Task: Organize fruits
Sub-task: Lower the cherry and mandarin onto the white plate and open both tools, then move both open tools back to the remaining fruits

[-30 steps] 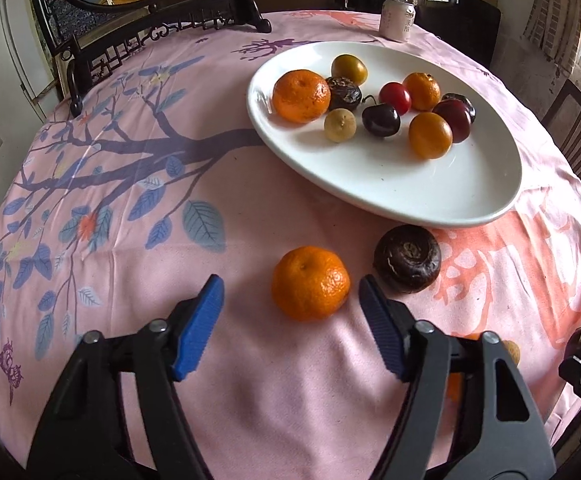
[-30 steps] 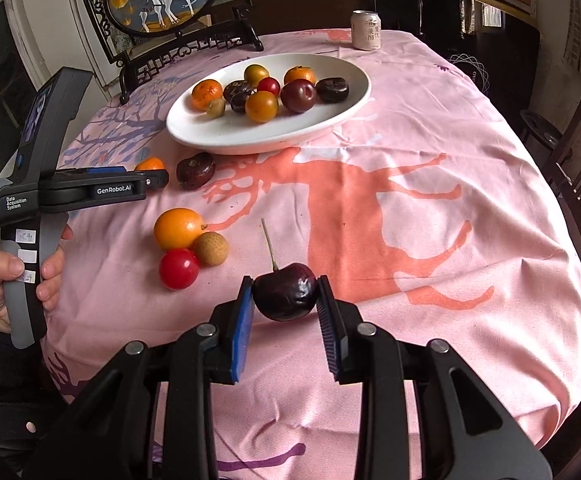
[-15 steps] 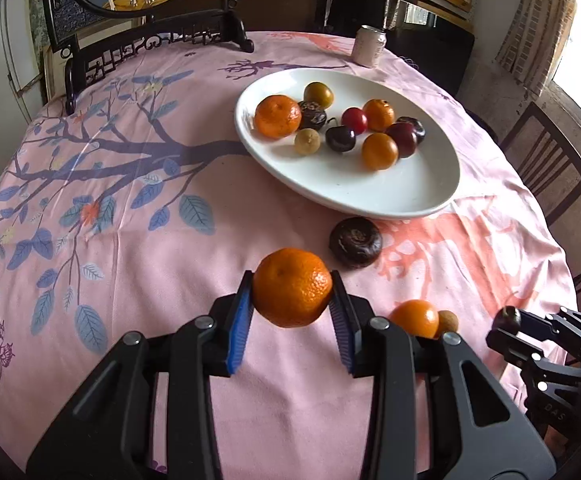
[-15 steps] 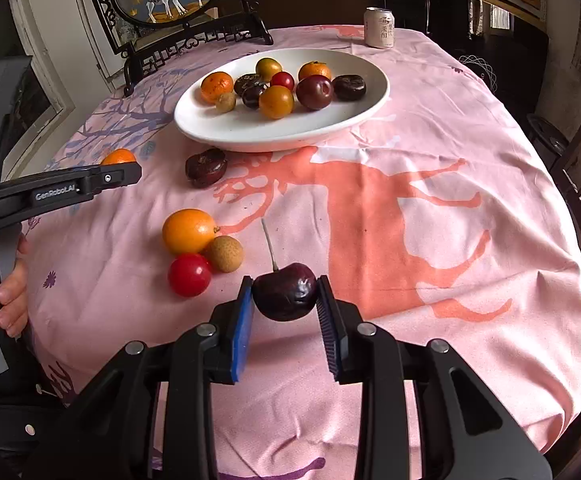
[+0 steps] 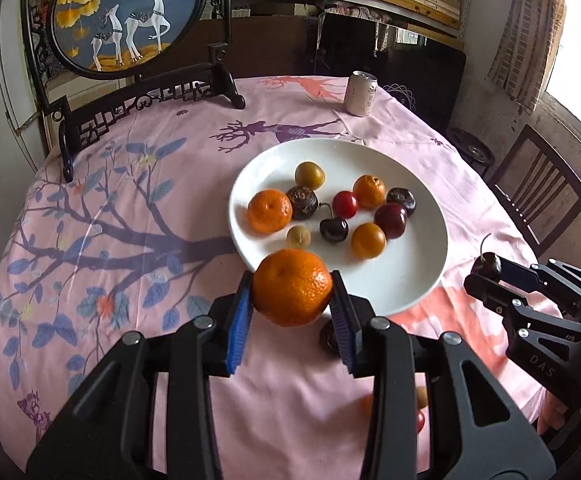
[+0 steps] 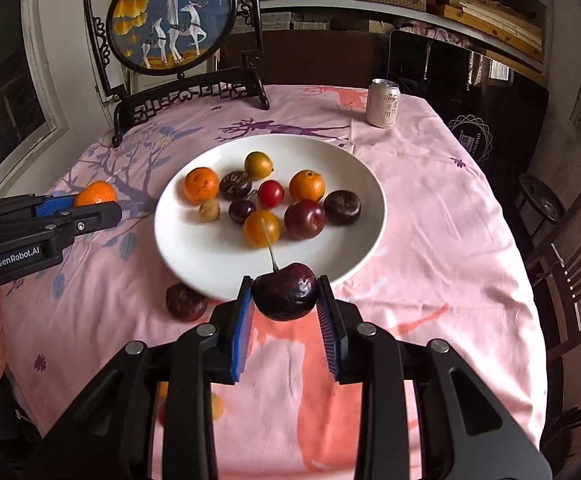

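Observation:
My left gripper (image 5: 292,306) is shut on an orange mandarin (image 5: 293,286), held in the air just short of the white plate's (image 5: 410,280) near rim. My right gripper (image 6: 284,304) is shut on a dark cherry (image 6: 285,291) with a long stem, also raised at the near rim of the plate (image 6: 210,256). Several small fruits lie on the plate, among them mandarins, plums and cherries. In the right wrist view the left gripper (image 6: 90,206) shows from the side with its mandarin (image 6: 95,194). In the left wrist view the right gripper (image 5: 486,270) appears at the right edge.
A dark round fruit (image 6: 185,302) lies on the pink tablecloth (image 6: 430,208) beside the plate's near edge. More small fruits (image 5: 420,408) sit behind my fingers. A drinks can (image 6: 383,103) and a framed deer screen (image 6: 172,24) stand at the back. Chairs (image 6: 570,264) stand right.
The left gripper closed on the mandarin and lifted it off the cloth toward the plate. The right gripper carried its cherry up and across to the plate's near rim.

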Action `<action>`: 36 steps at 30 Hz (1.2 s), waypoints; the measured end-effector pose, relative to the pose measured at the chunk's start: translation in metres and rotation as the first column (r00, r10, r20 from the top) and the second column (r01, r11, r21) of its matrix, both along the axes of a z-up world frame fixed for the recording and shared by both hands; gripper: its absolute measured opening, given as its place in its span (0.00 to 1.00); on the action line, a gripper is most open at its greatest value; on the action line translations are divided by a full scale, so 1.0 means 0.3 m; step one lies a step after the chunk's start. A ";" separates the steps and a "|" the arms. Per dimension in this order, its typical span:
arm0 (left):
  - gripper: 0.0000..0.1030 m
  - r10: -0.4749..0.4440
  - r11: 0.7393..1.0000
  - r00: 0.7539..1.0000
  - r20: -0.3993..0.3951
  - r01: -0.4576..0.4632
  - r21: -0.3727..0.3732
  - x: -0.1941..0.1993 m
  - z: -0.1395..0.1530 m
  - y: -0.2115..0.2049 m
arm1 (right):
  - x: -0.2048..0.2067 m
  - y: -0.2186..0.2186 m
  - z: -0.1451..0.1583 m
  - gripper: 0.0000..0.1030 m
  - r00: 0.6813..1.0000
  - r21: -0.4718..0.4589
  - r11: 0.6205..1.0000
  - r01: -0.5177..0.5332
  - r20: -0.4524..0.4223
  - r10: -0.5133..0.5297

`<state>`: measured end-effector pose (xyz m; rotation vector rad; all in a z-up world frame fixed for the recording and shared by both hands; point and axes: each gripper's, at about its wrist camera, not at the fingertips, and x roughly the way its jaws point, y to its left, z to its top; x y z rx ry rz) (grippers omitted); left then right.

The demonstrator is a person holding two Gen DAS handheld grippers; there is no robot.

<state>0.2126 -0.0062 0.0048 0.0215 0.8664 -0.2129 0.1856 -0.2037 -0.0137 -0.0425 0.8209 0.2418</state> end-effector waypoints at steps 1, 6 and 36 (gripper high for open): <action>0.36 0.004 1.000 1.000 -0.012 -0.004 0.000 0.039 -0.008 -0.005 | 0.036 -0.005 -0.001 0.31 1.000 0.000 1.000 0.006 0.000 -0.006; 0.36 0.051 0.998 0.996 -0.076 -0.049 0.027 0.200 -0.082 -0.025 | 0.201 -0.032 -0.063 0.31 0.997 -0.033 0.997 0.071 -0.037 -0.072; 0.64 0.077 0.996 0.997 0.033 -0.075 -0.045 -0.134 -0.037 0.101 | -0.079 -0.073 -0.030 0.51 0.997 0.047 0.996 0.074 -0.031 -0.073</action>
